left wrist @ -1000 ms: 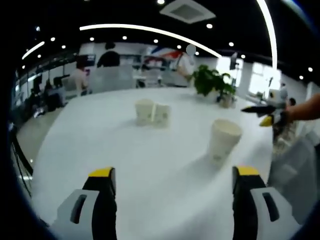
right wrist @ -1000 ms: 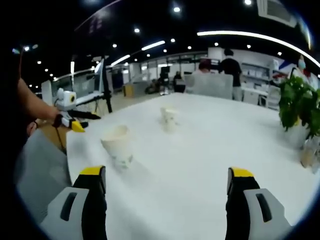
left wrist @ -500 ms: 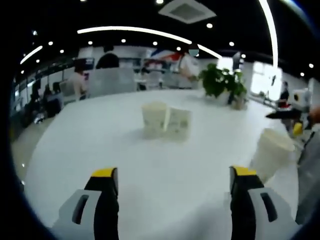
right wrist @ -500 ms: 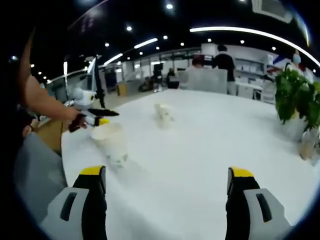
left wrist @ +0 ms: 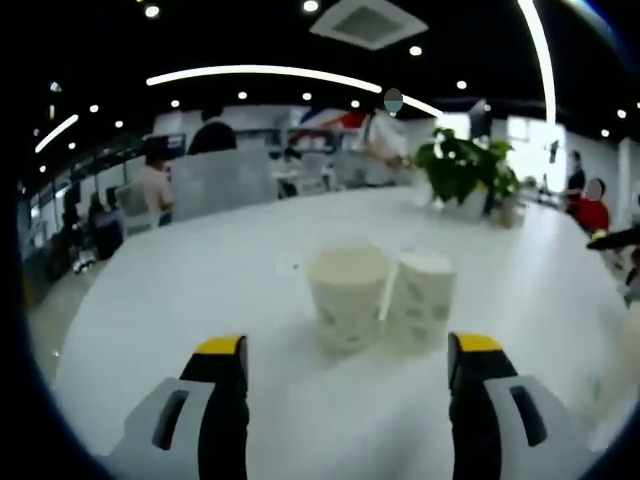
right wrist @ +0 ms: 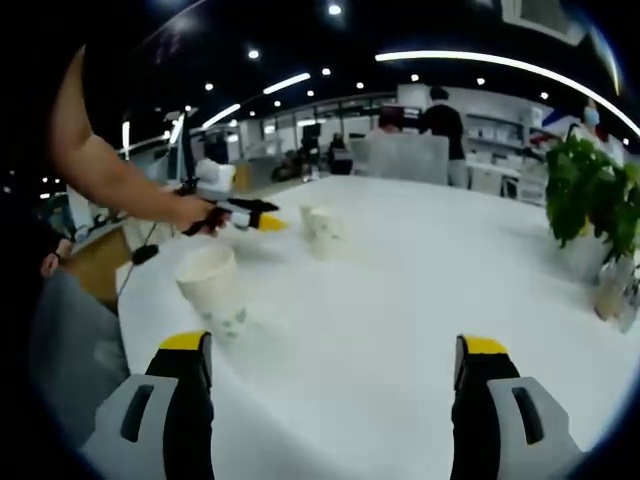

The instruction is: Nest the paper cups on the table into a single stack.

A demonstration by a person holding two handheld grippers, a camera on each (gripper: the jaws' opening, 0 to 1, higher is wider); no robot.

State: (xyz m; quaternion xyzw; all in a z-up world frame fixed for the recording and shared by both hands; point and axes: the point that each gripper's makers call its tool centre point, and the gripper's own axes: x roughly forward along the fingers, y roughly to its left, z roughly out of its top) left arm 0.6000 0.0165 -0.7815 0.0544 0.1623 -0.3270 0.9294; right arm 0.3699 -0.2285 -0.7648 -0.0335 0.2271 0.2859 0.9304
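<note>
White tabletop ahead of you: two pale paper cups stand upright, touching, centre frame, between your left gripper, jaws wide, empty. A third cup sits lower left of your right gripper, equally wide, empty. They're probably light and crushable; pinch gently at the rim.

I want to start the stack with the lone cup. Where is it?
In the right gripper view, the lone cup stands upright at left, near the table edge, just beyond the right gripper's left jaw.
</note>
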